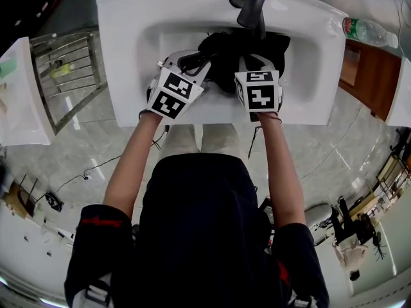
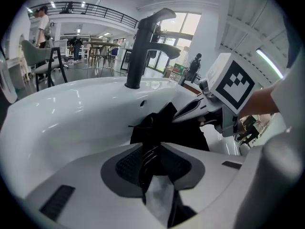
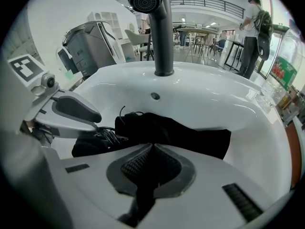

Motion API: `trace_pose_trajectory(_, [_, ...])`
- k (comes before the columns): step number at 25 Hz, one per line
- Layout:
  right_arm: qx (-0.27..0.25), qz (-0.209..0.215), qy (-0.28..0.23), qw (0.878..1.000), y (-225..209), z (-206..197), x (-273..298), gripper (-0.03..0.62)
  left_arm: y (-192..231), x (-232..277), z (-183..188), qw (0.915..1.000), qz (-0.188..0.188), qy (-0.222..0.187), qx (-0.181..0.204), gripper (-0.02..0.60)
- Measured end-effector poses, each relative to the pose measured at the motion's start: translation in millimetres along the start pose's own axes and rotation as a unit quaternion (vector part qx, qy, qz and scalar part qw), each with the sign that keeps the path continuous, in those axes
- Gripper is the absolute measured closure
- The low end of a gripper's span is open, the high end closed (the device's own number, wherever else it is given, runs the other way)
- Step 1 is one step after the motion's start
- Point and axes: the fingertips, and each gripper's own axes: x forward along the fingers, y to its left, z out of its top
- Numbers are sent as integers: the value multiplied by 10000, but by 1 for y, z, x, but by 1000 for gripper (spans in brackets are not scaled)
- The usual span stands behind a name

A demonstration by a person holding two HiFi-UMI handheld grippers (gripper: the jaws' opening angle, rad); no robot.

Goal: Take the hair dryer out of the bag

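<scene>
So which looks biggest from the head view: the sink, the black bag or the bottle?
Largest: sink.
Then: black bag, lying in it.
Smallest: bottle, beside the sink.

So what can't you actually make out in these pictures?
Hair dryer: no view shows it; presumably inside the black bag.
Bag's near side: head view, under the left claw and right claw.
Bottle label: head view, too small.
</scene>
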Motion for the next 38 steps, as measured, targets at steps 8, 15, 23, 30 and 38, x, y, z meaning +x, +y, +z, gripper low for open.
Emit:
trace_pose_trajectory(8, [47, 45, -40, 10000, -1, 0, 1, 557, 1, 21, -9, 9983, -129, 263, 498, 422])
trace_pose_trajectory(15, [30, 116, -55, 9999, -1, -1, 1, 557, 0, 35, -17, 9959, -259, 541, 683, 399])
trace_pose_trajectory(23, [15, 149, -89, 9998, 0, -1, 1, 556, 0, 46, -18, 9914, -307, 737, 1038, 370])
trace_pose_trajectory(30, [41, 204, -105, 9997, 1, -2, 2, 556, -5, 62, -23, 9844, -427, 996, 1387, 345])
trace_pose_trajectory(38, [56, 236, -139, 9996, 1, -2, 1, 556, -6, 77, -27, 9801, -516, 1165, 1523, 344])
